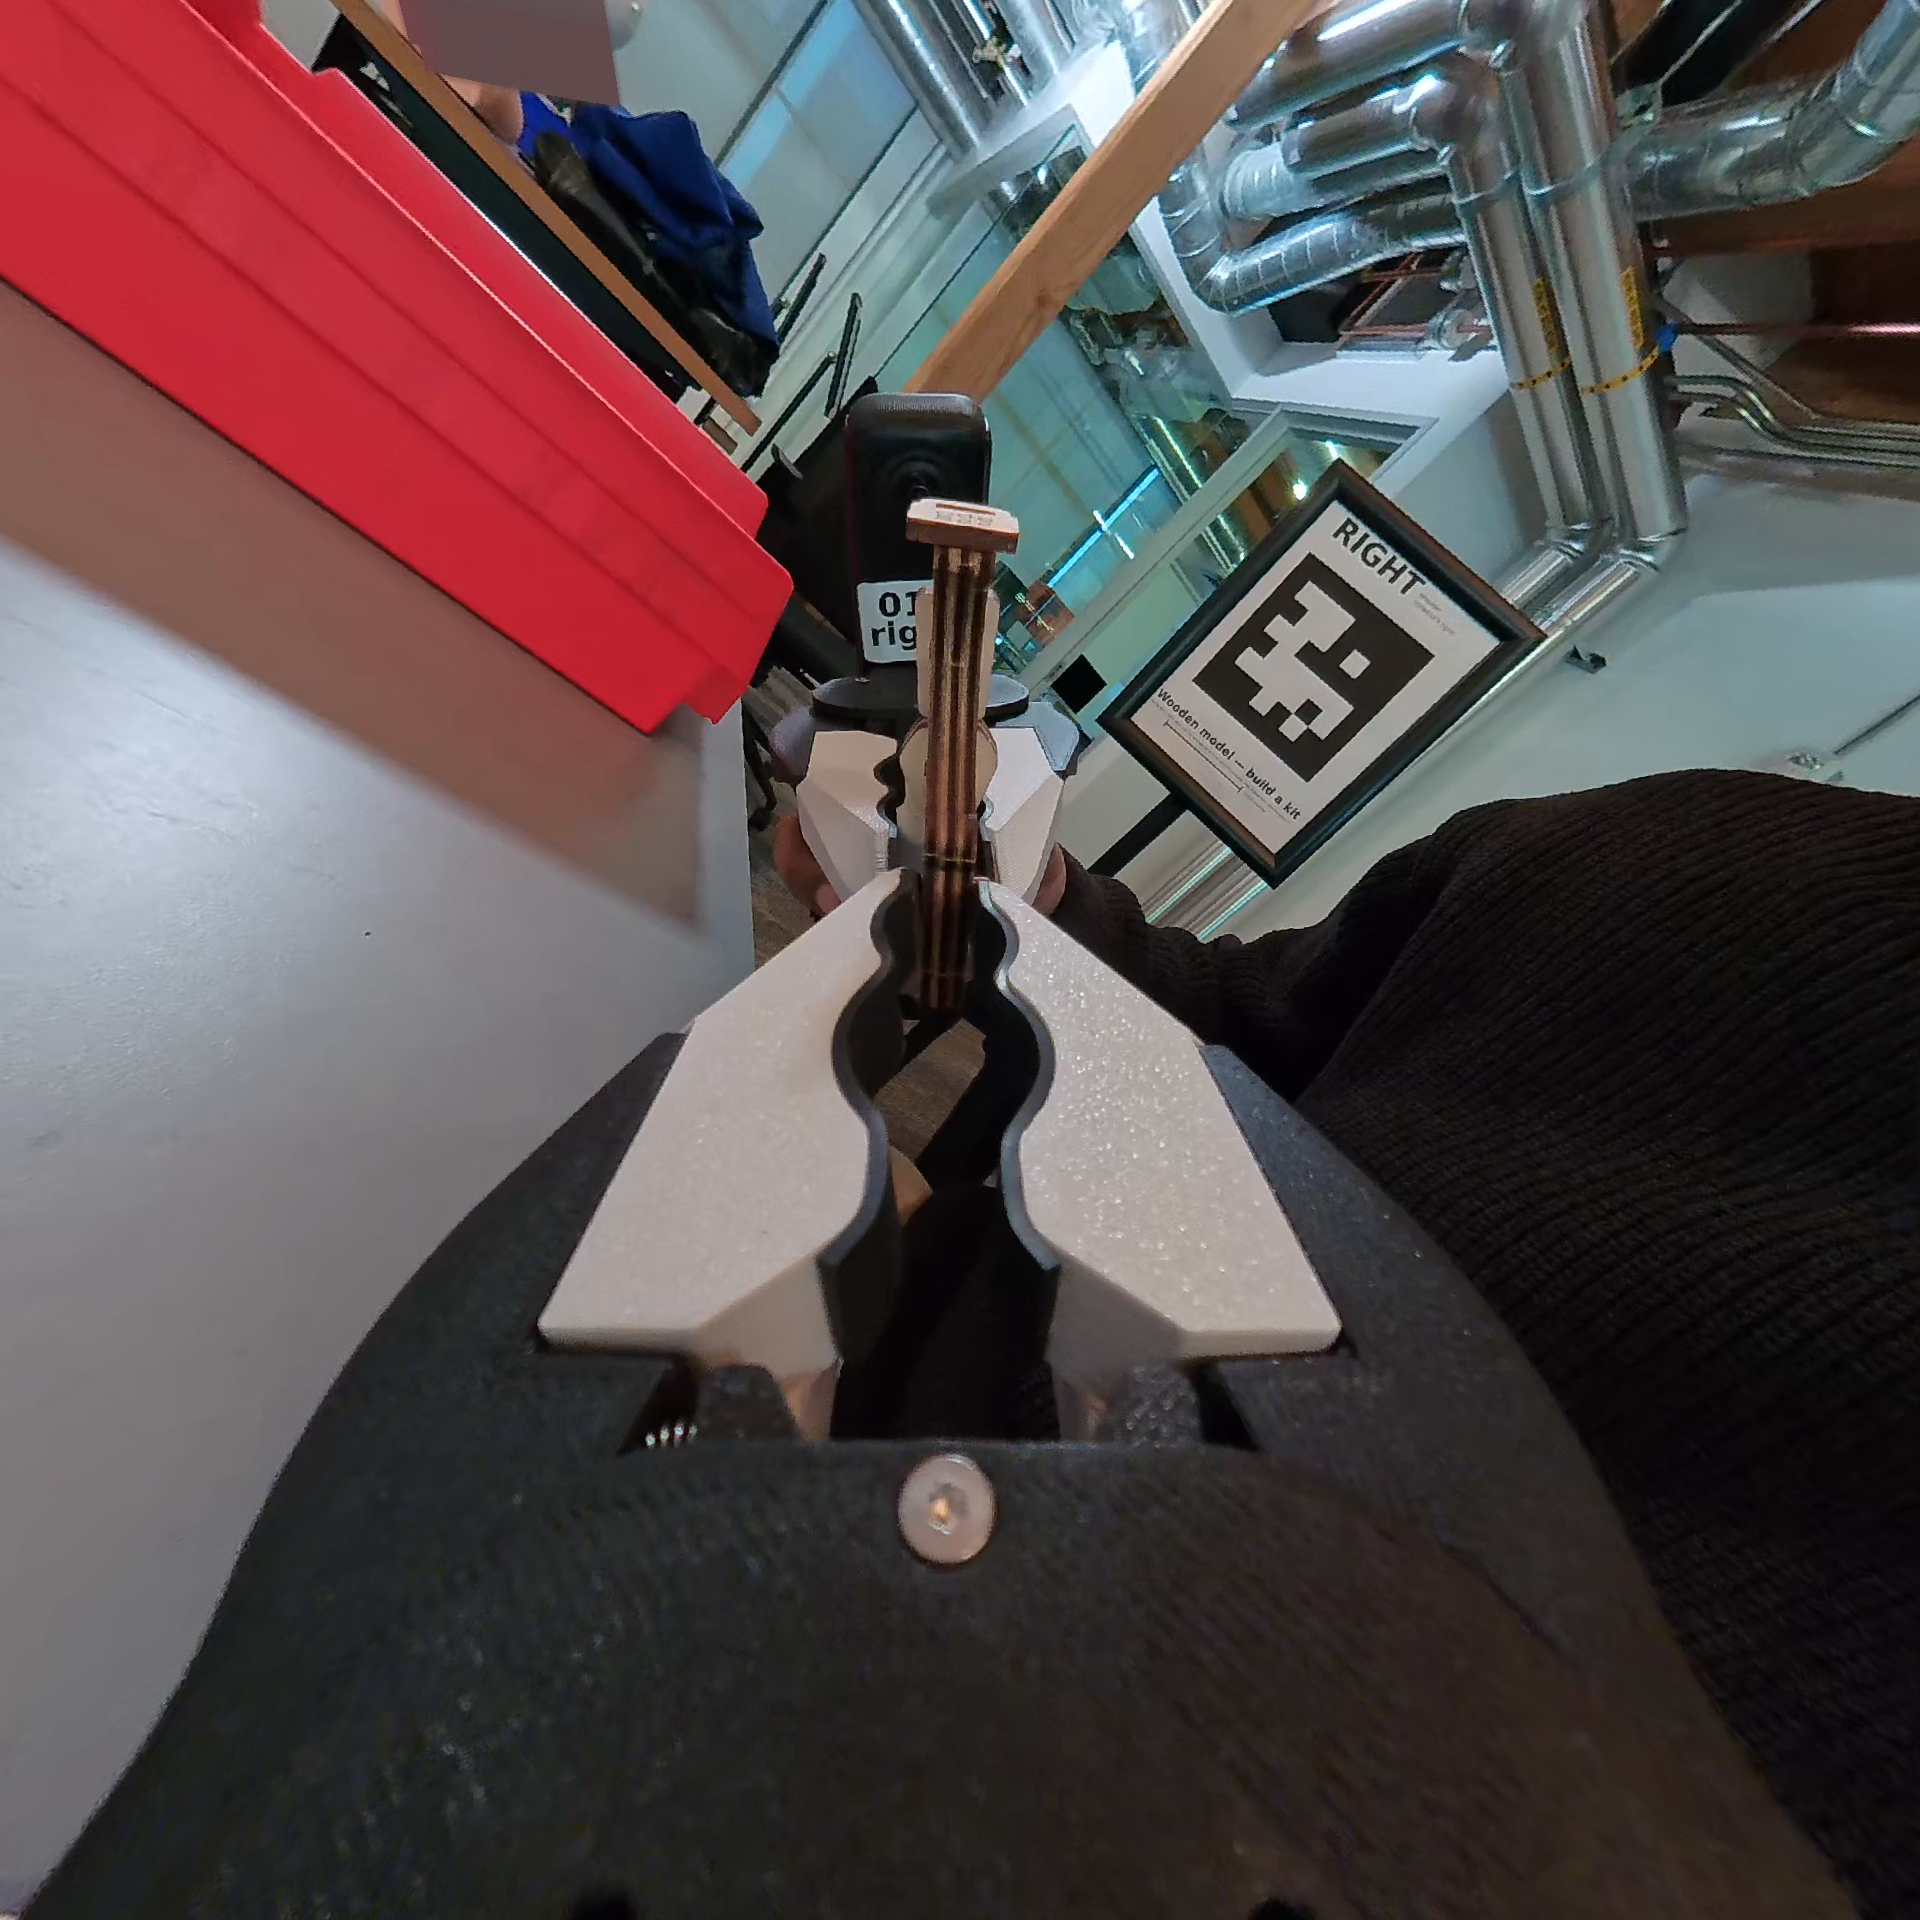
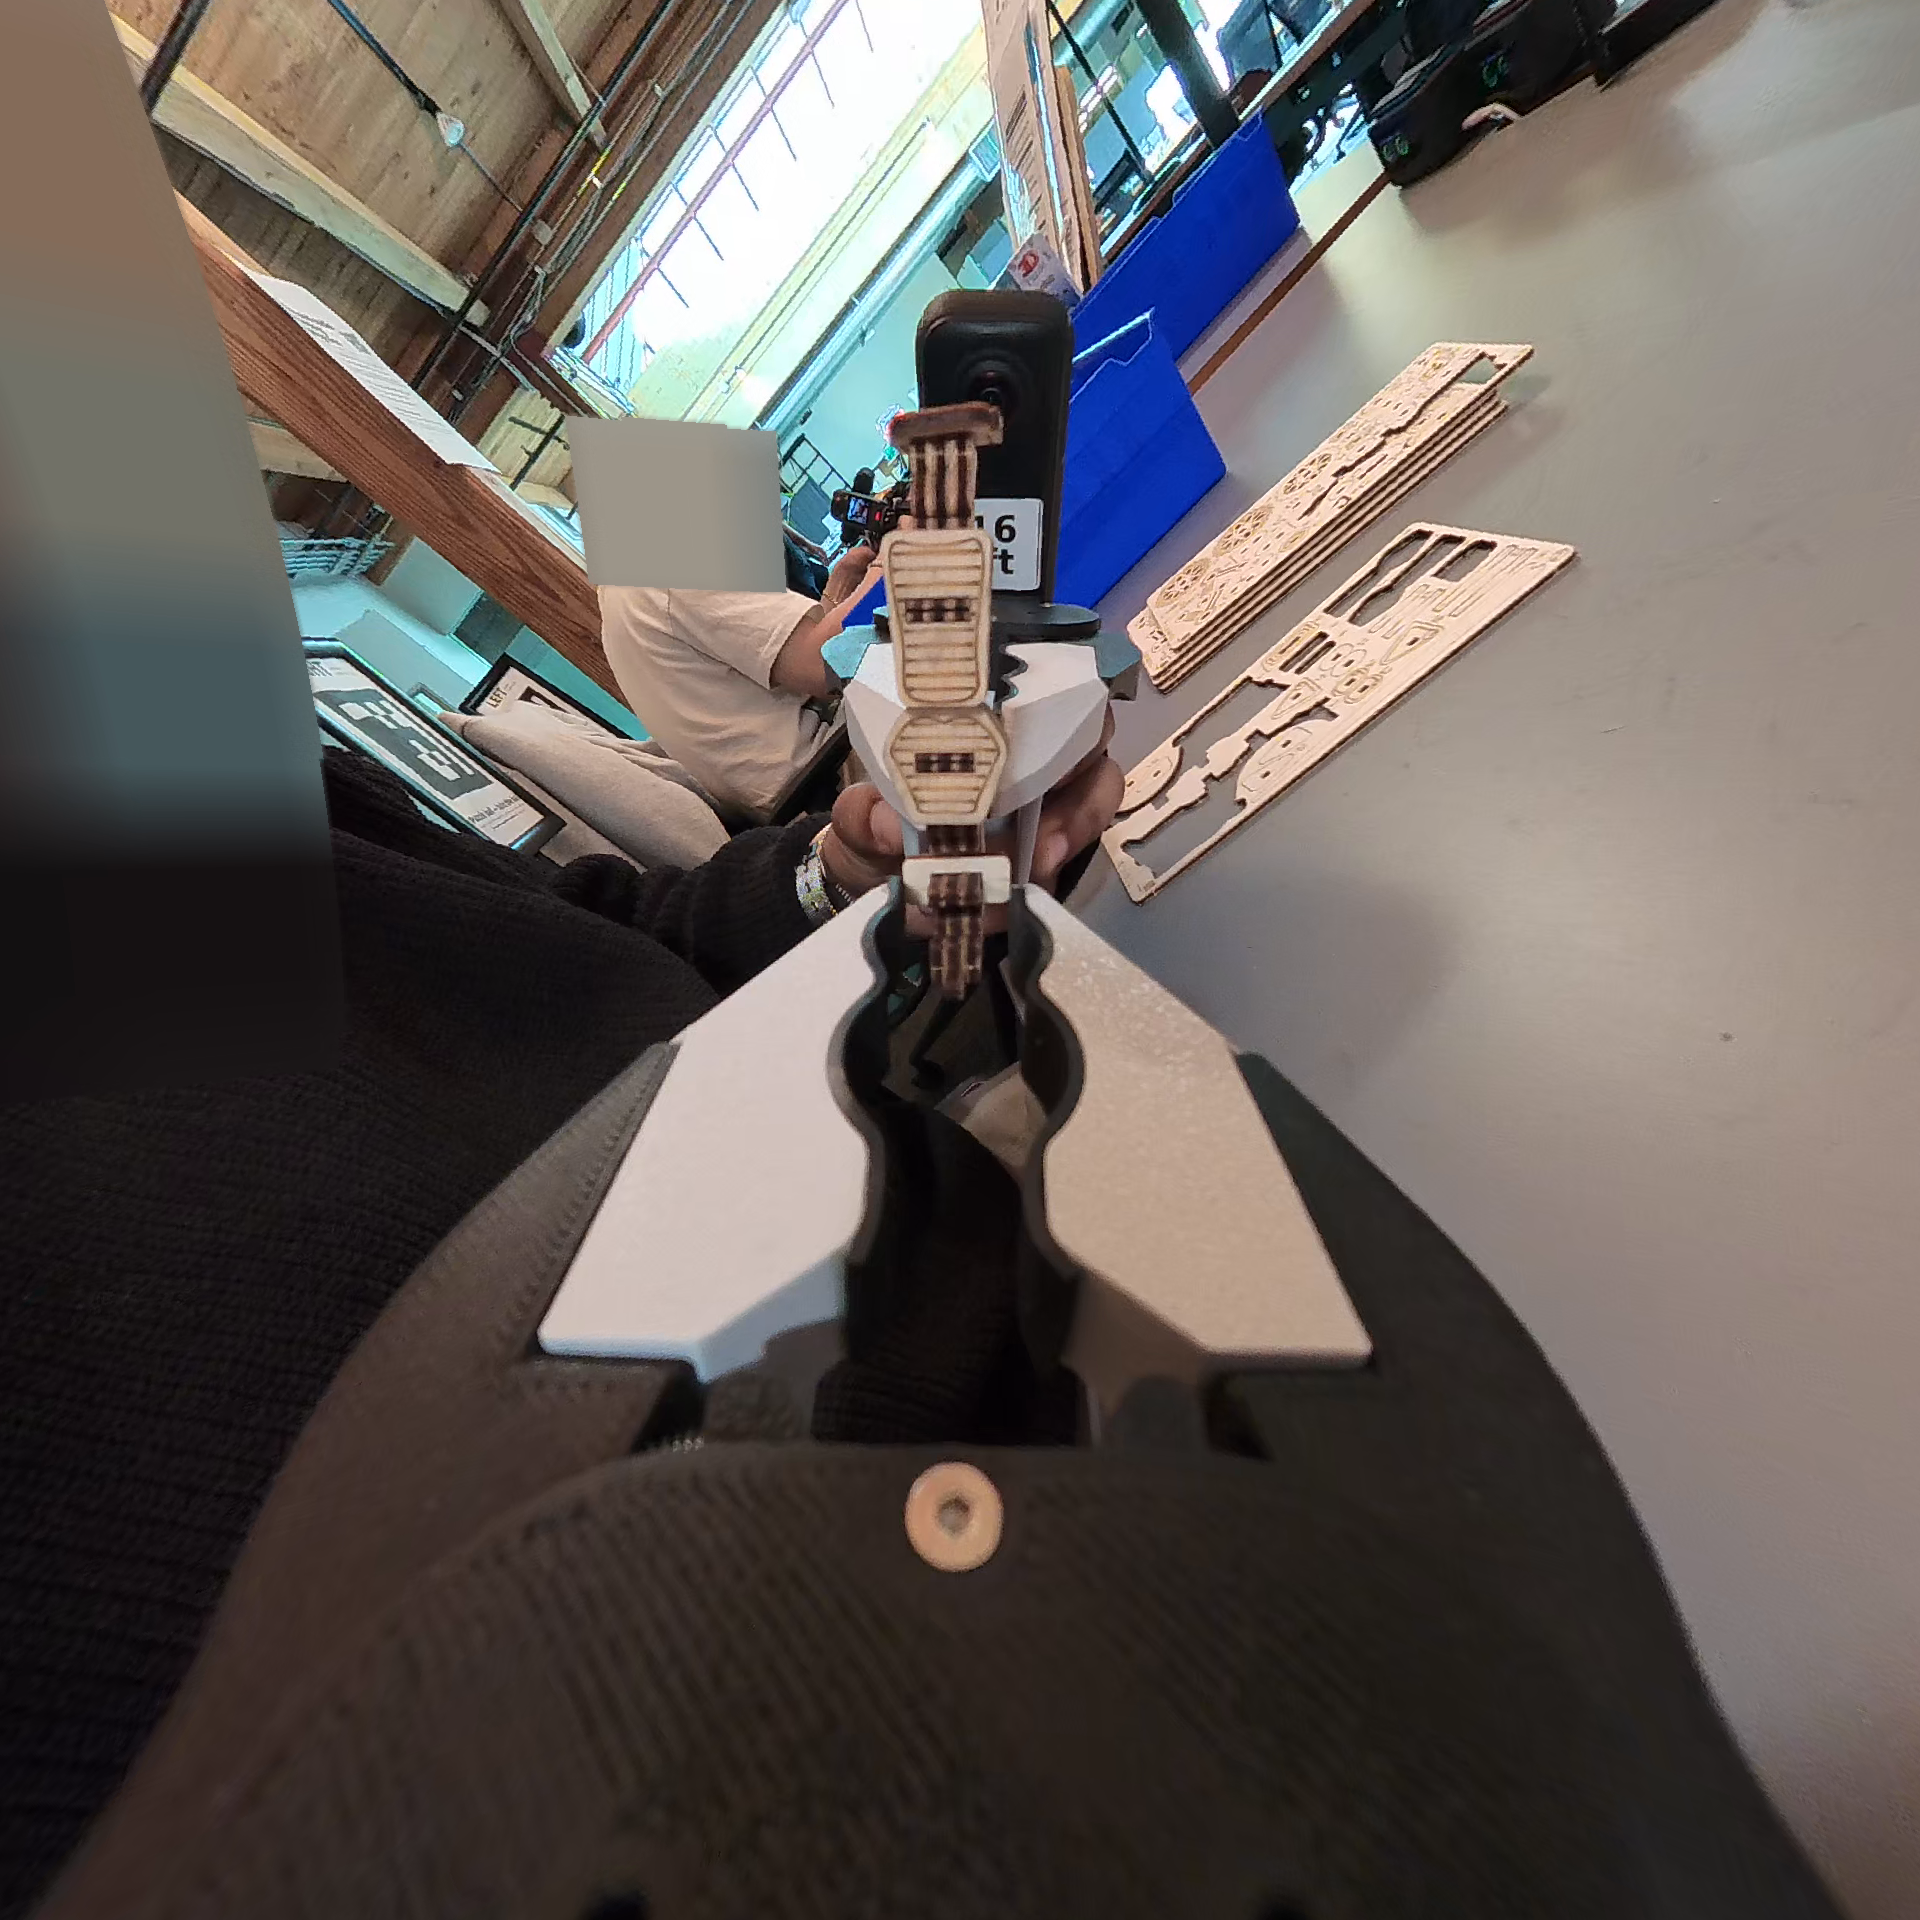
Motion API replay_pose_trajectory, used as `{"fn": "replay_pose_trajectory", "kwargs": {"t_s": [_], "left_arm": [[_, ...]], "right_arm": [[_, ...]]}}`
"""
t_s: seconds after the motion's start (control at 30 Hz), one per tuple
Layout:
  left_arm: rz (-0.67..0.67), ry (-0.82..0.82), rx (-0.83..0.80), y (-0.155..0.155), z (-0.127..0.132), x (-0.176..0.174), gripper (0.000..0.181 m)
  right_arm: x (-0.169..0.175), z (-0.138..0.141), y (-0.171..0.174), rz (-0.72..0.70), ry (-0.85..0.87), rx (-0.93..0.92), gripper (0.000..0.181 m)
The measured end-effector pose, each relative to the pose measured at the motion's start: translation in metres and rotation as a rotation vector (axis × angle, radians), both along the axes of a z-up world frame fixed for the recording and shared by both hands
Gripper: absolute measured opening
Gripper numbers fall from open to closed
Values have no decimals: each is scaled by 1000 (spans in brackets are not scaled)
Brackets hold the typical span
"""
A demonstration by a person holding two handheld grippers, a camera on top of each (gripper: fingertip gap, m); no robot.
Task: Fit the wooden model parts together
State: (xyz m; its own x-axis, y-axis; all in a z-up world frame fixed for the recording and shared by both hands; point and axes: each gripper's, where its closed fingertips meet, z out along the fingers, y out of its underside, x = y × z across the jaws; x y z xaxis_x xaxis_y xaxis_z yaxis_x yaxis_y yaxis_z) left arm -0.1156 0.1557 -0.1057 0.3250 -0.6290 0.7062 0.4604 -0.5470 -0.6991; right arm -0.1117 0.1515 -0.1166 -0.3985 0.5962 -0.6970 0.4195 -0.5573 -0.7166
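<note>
In the left wrist view the left gripper (image 1: 943, 914) has its two white fingers (image 1: 790, 1049) nearly together, pinching the near end of one wooden model (image 1: 951, 748), seen edge-on; its far end sits between the fingers of the right gripper (image 1: 940, 800) facing it, with a red bin (image 1: 343, 343) left of the fingers and a dark sleeve (image 1: 1610, 1039) right. In the right wrist view the right gripper (image 2: 948, 925) likewise clamps the model (image 2: 940, 665), here showing two slatted plates, while right of the fingers one stack of wooden sheets (image 2: 1340, 499) and one single wooden sheet (image 2: 1340, 696) lie on the open grey table (image 2: 1662, 935).
</note>
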Motion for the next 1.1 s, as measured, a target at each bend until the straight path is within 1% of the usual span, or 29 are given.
{"fn": "replay_pose_trajectory", "kwargs": {"t_s": [0.57,0.7,0.77,0.9,1.1], "left_arm": [[-2,16,4,0,-1,3,7],[10,-41,-1,1,3,-3,7],[17,-76,-5,2,5,-7,7],[30,-118,-10,3,7,-12,6],[22,-111,-11,3,6,-8,7]], "right_arm": [[0,-1,-2,11,-4,0,19],[0,1,0,5,6,-10,27],[0,1,2,-3,8,-16,27],[0,2,1,-4,14,-20,23],[-1,5,1,-7,35,-44,15]]}}
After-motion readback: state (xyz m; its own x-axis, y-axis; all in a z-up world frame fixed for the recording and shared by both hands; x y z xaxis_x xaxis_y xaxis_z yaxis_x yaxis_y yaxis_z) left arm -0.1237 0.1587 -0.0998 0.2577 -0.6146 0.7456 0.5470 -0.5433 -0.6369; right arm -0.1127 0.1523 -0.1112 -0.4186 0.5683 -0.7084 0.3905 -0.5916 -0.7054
